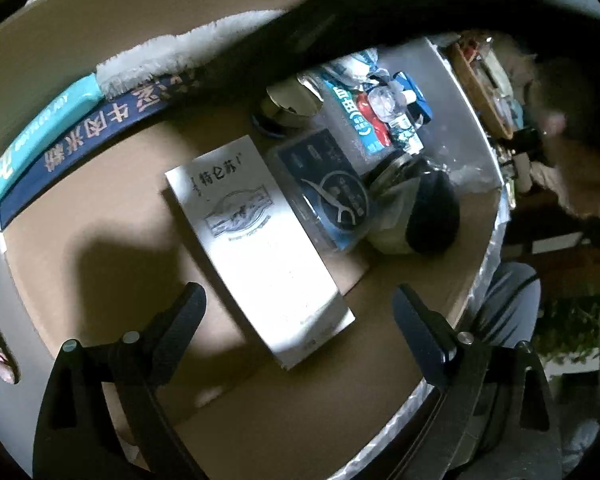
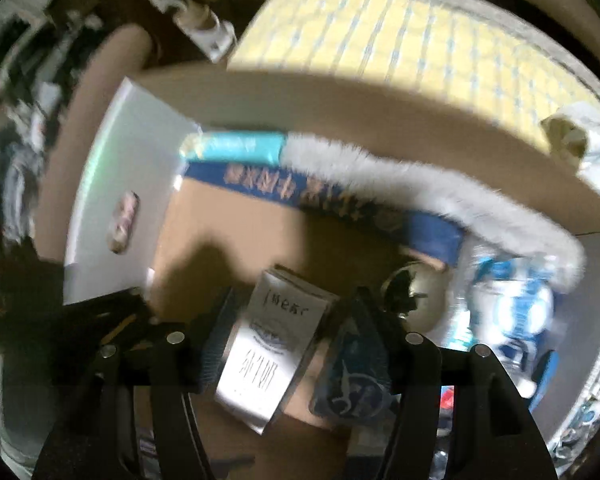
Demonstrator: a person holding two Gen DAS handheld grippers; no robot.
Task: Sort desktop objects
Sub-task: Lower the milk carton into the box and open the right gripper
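Observation:
A white milk carton (image 1: pixel 260 248) lies flat on the floor of a cardboard box (image 1: pixel 100 240). My left gripper (image 1: pixel 300 312) hangs above the carton's near end, open wide, with both fingertips clear of it. In the right wrist view the same carton (image 2: pixel 268 348) shows between the fingers of my right gripper (image 2: pixel 286 330), which stands open with a gap on each side. A blue floss-pick case (image 1: pixel 324 188) lies beside the carton, and it appears again as a floss-pick case (image 2: pixel 352 380) behind the right finger.
Along the box wall (image 2: pixel 340 112) lie a teal packet (image 1: pixel 48 124), a dark blue noodle box (image 1: pixel 100 132) and a white fluffy brush (image 1: pixel 160 56). A metal bell-like piece (image 1: pixel 288 104), a dark pouch (image 1: pixel 432 216) and blue-white packets (image 1: pixel 376 108) crowd the far end. A yellow checked mat (image 2: pixel 400 32) lies outside.

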